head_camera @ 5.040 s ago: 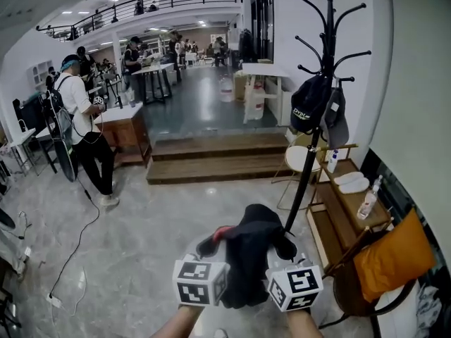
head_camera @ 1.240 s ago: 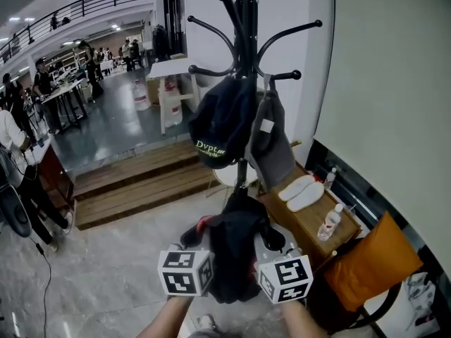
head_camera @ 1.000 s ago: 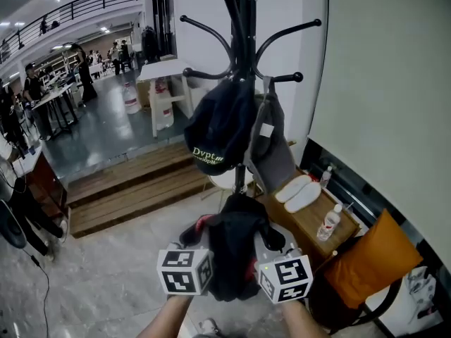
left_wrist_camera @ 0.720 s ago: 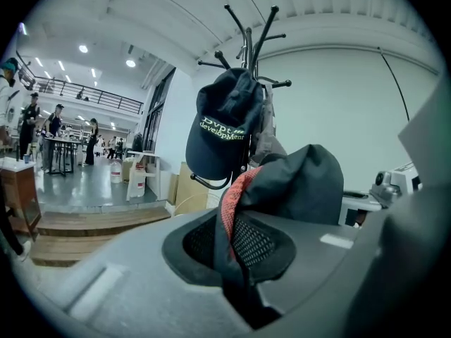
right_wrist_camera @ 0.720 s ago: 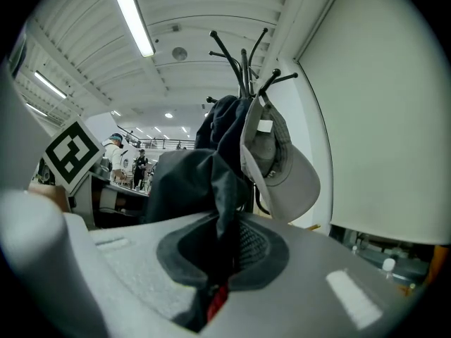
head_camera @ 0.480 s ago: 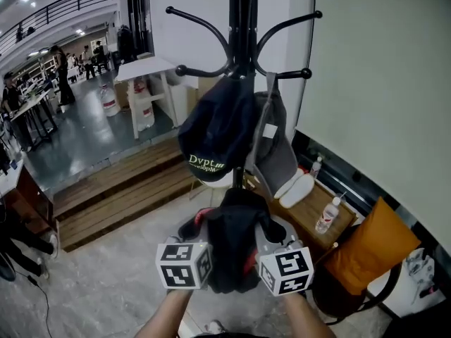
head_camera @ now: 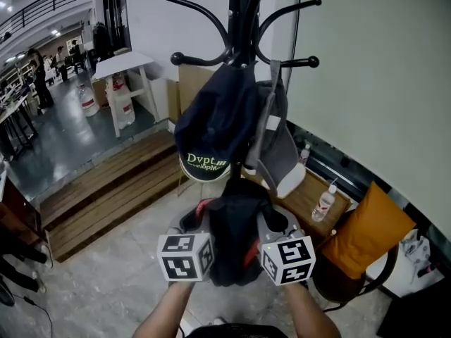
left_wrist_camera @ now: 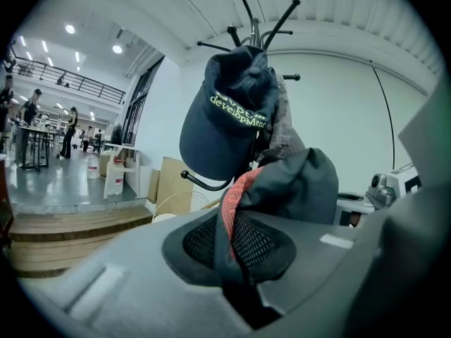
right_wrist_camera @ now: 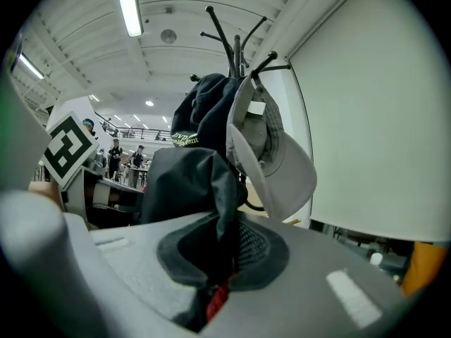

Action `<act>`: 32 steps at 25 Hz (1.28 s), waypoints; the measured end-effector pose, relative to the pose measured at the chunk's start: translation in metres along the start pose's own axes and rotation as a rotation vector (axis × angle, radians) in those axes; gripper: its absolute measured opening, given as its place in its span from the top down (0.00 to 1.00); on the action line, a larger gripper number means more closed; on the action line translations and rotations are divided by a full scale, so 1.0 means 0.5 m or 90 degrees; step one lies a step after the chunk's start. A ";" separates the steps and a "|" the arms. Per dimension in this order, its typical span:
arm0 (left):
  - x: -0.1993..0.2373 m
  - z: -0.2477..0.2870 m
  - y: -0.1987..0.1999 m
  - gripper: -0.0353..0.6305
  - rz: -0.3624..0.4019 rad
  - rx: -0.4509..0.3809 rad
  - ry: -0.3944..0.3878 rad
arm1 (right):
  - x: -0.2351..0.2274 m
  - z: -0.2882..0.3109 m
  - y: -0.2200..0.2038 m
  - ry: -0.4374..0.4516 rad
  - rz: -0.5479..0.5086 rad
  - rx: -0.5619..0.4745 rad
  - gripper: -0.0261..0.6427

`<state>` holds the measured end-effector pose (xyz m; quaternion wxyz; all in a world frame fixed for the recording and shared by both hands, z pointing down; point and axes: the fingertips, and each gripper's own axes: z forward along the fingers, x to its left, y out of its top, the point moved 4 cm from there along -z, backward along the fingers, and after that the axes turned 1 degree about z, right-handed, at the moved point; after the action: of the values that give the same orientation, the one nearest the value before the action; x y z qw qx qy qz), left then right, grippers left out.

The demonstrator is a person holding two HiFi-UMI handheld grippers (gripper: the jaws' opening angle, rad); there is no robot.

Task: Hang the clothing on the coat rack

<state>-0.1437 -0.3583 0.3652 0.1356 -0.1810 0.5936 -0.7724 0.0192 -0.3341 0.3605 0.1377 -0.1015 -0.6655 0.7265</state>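
Note:
A black garment with red lining (head_camera: 235,232) hangs bunched between my two grippers, just below the coat rack (head_camera: 242,20). My left gripper (head_camera: 199,225) is shut on the garment's edge (left_wrist_camera: 236,220), where the red lining shows. My right gripper (head_camera: 271,225) is shut on another fold of the black garment (right_wrist_camera: 211,210). The black coat rack (left_wrist_camera: 255,27) carries a dark cap with green lettering (head_camera: 211,129) and a grey cap (head_camera: 276,146) on its lower hooks. Its upper hooks are bare. Both caps hang directly above the garment in both gripper views.
A cream wall (head_camera: 373,83) stands right of the rack. A low wooden shelf (head_camera: 310,192) with a bottle (head_camera: 323,203) lies behind the rack. An orange cushion on a chair (head_camera: 366,234) sits at right. Wooden steps (head_camera: 106,189) lie at left, people far behind.
The view has drawn closer to the coat rack, and the caps now hang nearer above the garment. Both grippers keep their hold on the black garment.

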 end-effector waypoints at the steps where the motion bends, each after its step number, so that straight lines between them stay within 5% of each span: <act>1: 0.004 0.004 -0.001 0.91 0.000 0.001 -0.003 | 0.001 0.004 -0.001 -0.005 0.001 0.001 0.94; 14: 0.026 0.046 -0.019 0.91 -0.003 0.011 -0.035 | -0.009 0.044 -0.027 -0.044 0.022 0.014 0.94; 32: 0.032 0.102 -0.011 0.91 -0.001 0.018 0.031 | -0.042 0.105 -0.039 0.027 0.038 0.012 0.94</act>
<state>-0.1354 -0.4080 0.3843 0.1227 -0.1604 0.5856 -0.7850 0.0228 -0.3889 0.3840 0.1308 -0.1351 -0.6522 0.7343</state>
